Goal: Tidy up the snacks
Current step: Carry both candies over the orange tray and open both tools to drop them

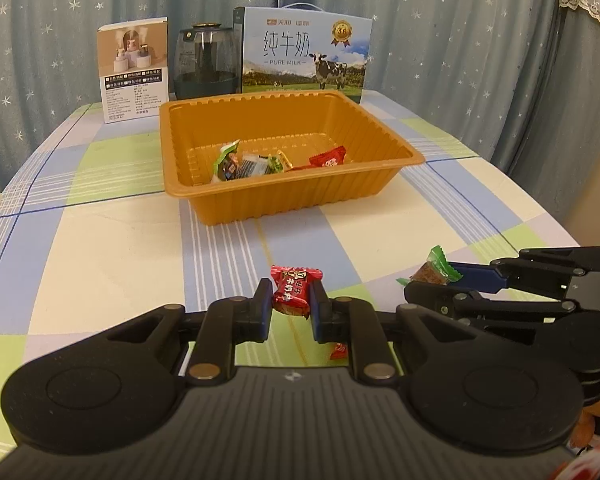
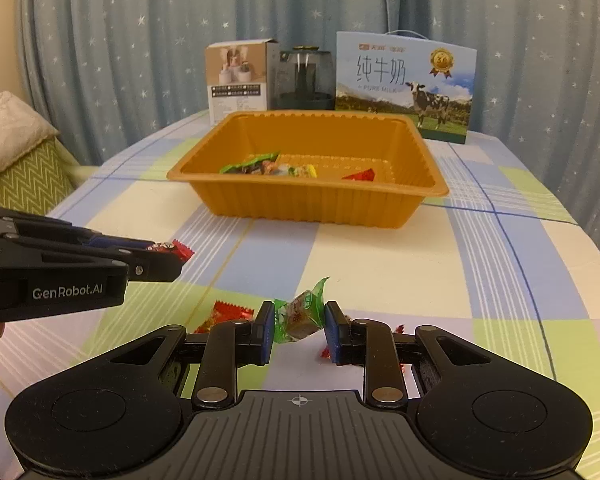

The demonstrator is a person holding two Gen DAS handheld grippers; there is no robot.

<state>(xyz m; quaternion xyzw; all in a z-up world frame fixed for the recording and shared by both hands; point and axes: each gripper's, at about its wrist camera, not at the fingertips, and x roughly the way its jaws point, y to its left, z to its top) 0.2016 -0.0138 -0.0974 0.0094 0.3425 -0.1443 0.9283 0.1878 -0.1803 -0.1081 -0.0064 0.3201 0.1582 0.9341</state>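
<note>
snacks [image 1: 260, 162] in tray [image 1: 384, 182], boxes [image 1: 306, 56] behind

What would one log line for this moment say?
left gripper: shut on red candy | right gripper: shut on green snack | orange tray: holds several snacks

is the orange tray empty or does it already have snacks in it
Not empty. The orange tray already holds several wrapped snacks, among them a green packet and a red one, lying on its floor.

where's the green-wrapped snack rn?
The green snack is pinched between the right gripper's fingers, above the tablecloth, short of the orange tray. In the left wrist view it shows at right.
</note>
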